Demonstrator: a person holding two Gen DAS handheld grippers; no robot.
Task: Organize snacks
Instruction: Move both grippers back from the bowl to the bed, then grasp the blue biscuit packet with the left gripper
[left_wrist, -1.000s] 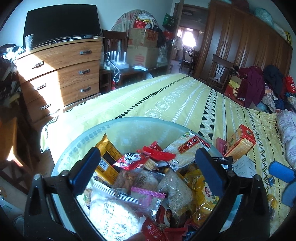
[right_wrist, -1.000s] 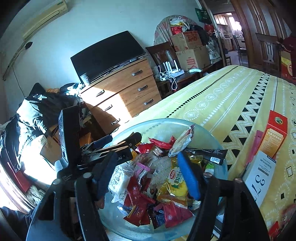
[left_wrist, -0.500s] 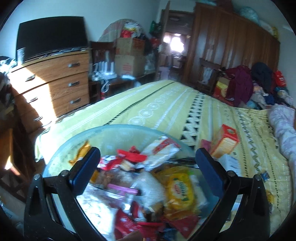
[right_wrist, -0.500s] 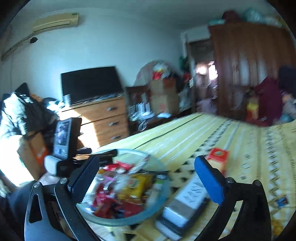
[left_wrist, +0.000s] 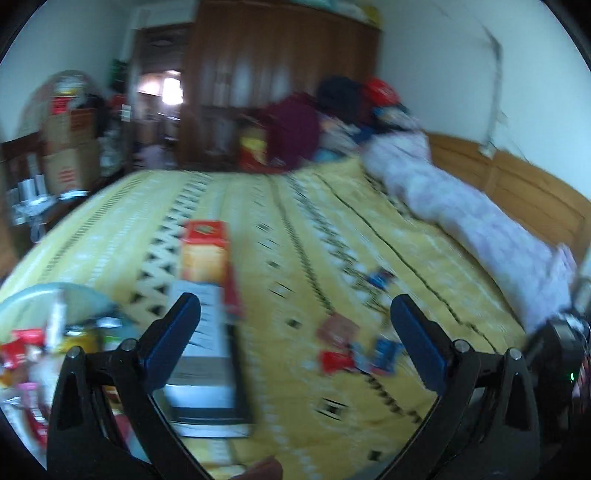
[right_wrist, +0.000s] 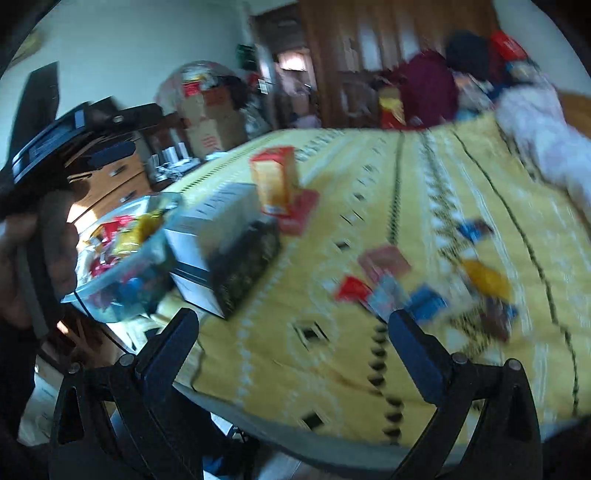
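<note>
A glass bowl (left_wrist: 26, 295) full of snack packets sits at the bed's near left corner; it also shows in the right wrist view (right_wrist: 155, 254). Loose snack packets (left_wrist: 354, 350) lie scattered on the yellow bedspread (left_wrist: 314, 229), and show in the right wrist view (right_wrist: 406, 288) too. An orange box (left_wrist: 205, 254) and a white box (left_wrist: 203, 339) lie beside the bowl. My left gripper (left_wrist: 293, 321) is open and empty, above the bed between boxes and packets. My right gripper (right_wrist: 293, 339) is open and empty near the bed's front edge. Both views are blurred.
A pale quilt (left_wrist: 461, 206) lies along the bed's right side by a wooden headboard (left_wrist: 517, 184). A clothes pile (left_wrist: 325, 122) and wardrobe (left_wrist: 280, 66) stand behind. A dresser (right_wrist: 118, 177) and cardboard boxes (right_wrist: 210, 125) stand at the left. The bedspread's far part is bare.
Both grippers have swung to the right, away from the bowl and toward the scattered packets on the bedspread. Both stayed open and empty.
</note>
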